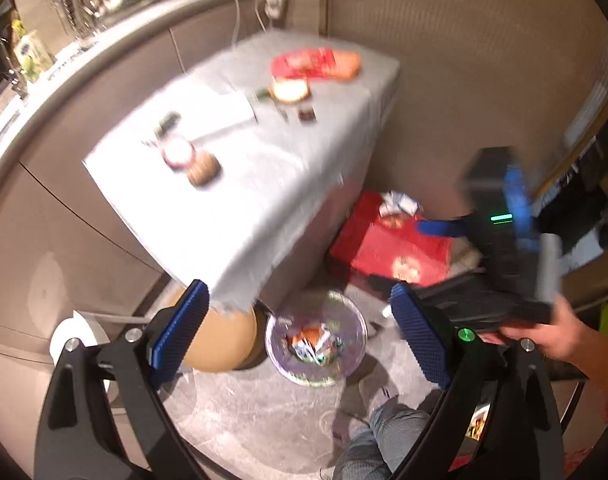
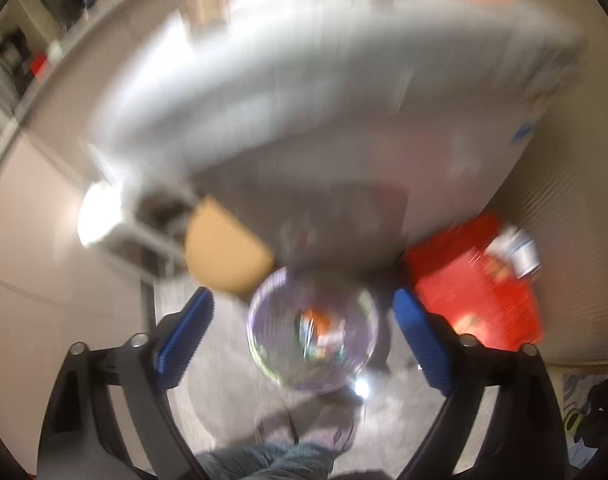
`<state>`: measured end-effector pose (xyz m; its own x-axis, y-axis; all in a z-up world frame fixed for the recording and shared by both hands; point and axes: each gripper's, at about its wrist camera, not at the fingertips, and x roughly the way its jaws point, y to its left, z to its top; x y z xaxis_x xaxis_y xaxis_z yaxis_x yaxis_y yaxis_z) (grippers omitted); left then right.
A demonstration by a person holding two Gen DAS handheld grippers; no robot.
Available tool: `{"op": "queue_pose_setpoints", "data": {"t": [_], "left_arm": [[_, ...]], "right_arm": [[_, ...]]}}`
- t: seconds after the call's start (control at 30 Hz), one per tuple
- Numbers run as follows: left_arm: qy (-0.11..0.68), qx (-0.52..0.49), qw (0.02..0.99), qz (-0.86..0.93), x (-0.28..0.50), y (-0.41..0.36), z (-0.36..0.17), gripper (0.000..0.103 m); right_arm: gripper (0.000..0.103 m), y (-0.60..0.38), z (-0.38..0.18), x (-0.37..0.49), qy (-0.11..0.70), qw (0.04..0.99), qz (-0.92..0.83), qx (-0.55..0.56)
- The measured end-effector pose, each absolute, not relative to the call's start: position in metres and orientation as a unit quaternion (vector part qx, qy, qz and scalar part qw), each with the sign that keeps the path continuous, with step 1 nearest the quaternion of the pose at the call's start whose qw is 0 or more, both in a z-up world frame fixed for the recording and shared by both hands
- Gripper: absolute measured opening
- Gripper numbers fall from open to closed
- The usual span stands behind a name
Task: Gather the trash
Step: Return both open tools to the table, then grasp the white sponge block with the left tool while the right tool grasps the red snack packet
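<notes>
A clear glass bowl (image 1: 337, 301) stands on the floor with several crumpled wrappers (image 1: 315, 343) in it. My left gripper (image 1: 300, 334) hangs open above it, nothing between its blue pads. The right wrist view is blurred. In it my right gripper (image 2: 304, 336) is open and empty over the same bowl (image 2: 256, 340) and its wrappers (image 2: 320, 329). The right gripper (image 1: 479, 216) also shows blurred at the right of the left wrist view, held by a hand (image 1: 559, 340). On the grey-clothed table (image 1: 240, 208) lie a red packet (image 1: 315, 63), small wrappers (image 1: 307, 114) and a biscuit (image 1: 203, 169).
A tan ball (image 1: 224, 340) sits under the table's near corner beside the bowl. A red box (image 1: 387, 244) with paper on it lies against the wall. A white roll (image 1: 74, 336) is at the left. A curved counter (image 1: 104, 20) runs behind. The person's legs (image 1: 383, 432) are below.
</notes>
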<state>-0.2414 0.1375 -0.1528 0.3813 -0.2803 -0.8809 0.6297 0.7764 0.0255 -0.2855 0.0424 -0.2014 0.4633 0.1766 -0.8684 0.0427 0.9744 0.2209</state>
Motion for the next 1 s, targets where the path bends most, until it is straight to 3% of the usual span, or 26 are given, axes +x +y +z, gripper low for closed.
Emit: {"op": "queue_pose_setpoints", "data": {"t": [0.17,0.37,0.63,1.0], "left_arm": [[0.438,0.148,0.855,-0.235,-0.209,0.134,-0.102,0.095],[0.462,0.115,0.862,-0.171,-0.133,0.122,-0.120,0.095],[0.524,0.018,0.845,-0.103,-0.035,0.082,-0.161,0.095],[0.614,-0.204,0.755,0.107,0.054,0.059,-0.229,0.092]], "right_arm": [[0.101,0.019,-0.069,-0.286,0.424,0.902,0.015,0.080],[0.101,-0.013,0.003,-0.248,0.374,0.926,0.023,0.038],[0.101,-0.064,-0.002,-0.156,0.402,0.911,0.094,-0.017],[0.101,-0.140,-0.042,-0.068,0.432,0.893,0.125,0.026]]}}
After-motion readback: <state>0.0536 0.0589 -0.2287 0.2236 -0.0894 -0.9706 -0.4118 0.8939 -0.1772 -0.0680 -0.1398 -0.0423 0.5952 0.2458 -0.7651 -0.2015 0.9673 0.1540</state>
